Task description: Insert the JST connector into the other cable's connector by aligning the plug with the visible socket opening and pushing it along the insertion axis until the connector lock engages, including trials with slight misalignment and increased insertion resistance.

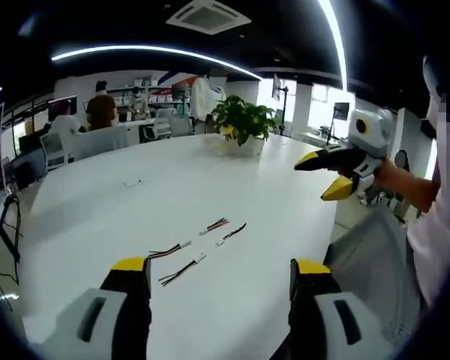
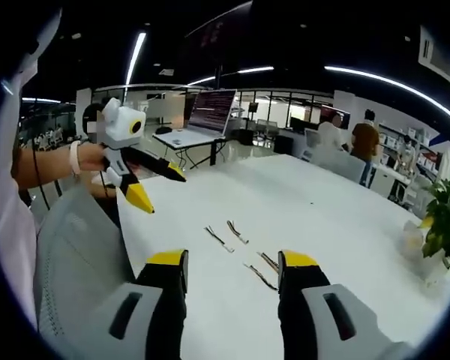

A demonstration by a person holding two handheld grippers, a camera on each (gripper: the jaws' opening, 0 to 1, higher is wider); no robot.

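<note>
We see a white counter [image 1: 232, 195] carrying thin cables [image 1: 202, 251] with dark, reddish and black wires ending in small white connectors. Our left hand-held gripper [image 1: 221, 274] has black jaws capped in yellow over grey bodies, and our right hand-held gripper [image 2: 232, 271] wears the same colours. The potted plant [image 1: 244, 120] has green leaves above a white pot. A person's shirt [image 1: 101, 111] in the background is rusty brown. The chair back [image 2: 79, 247] beside the counter is pale grey mesh.
</note>
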